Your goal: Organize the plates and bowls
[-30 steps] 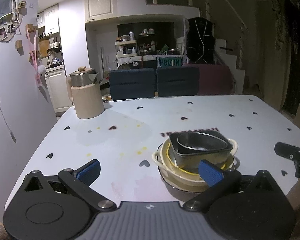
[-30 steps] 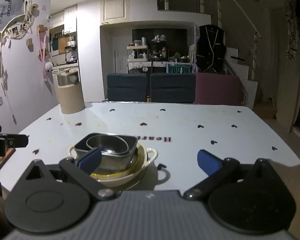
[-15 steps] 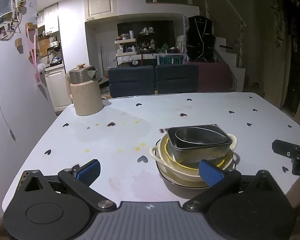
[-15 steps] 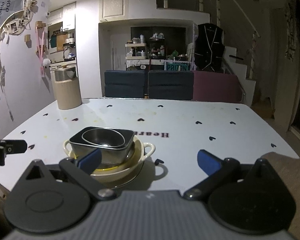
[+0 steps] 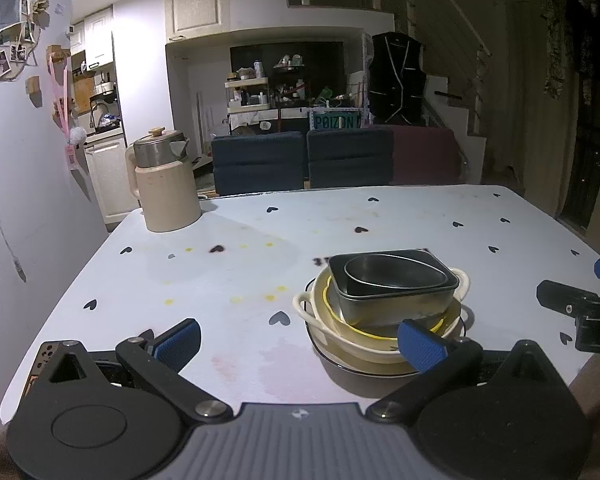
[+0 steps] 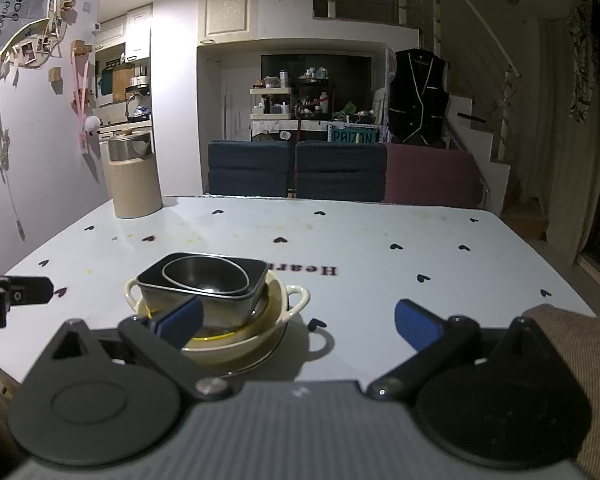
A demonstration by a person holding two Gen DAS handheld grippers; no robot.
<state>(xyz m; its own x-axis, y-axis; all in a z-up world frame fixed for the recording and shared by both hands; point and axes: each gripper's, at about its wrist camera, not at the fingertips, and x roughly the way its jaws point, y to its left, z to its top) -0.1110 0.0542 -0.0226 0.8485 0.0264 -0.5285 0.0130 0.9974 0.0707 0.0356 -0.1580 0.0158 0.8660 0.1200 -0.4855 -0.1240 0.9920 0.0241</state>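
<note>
Fingers [image 5: 178, 338] of both grippers stay spread, backed farther from stacked bowls [image 5: 384, 300].

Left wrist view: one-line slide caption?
Open left tool near nested dish stack on heart-print table; kettle at far left.

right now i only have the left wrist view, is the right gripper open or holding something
observer: open. The right gripper has nothing between its fingers.
operator: where's the dish stack relative to it
observer: the dish stack sits left of its centre line. Its left finger overlaps the near rim of the cream bowl in the picture; I cannot tell whether they touch.
operator: anything on its right side
observer: brown ribbed fabric, maybe a sleeve, shows at the frame edge beside the base of the right finger.
</note>
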